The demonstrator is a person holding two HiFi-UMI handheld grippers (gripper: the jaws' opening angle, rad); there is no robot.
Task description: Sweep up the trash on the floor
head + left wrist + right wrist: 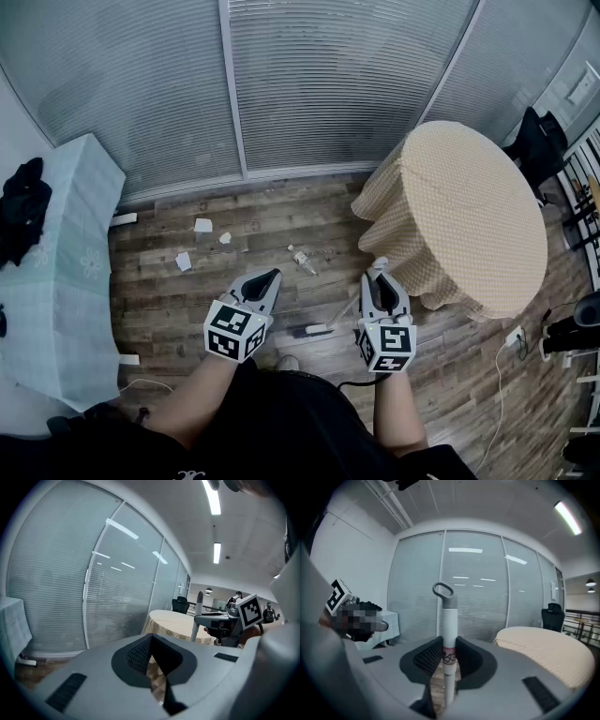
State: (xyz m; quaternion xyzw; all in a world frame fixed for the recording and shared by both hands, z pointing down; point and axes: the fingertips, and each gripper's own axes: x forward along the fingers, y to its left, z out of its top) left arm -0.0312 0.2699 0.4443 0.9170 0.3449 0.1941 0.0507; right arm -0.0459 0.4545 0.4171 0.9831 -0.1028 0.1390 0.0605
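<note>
My right gripper (380, 281) is shut on the white broom handle (450, 630), whose grey loop top (443, 591) stands above the jaws. In the head view the broom's shaft (343, 314) slants down to its head (314, 330) on the wood floor between my grippers. My left gripper (265, 281) is shut with nothing in it and hangs over the floor to the broom's left. Trash lies ahead: a small clear bottle (302, 261) and white paper scraps (202, 225) (184, 262) (225, 238).
A round table with a yellow cloth (459, 216) stands close on the right. On the left is a table with a pale blue cloth (66, 272) and a black garment (23, 206). Blinded glass walls (328, 84) close the far side. A cable and plug (514, 337) lie at right.
</note>
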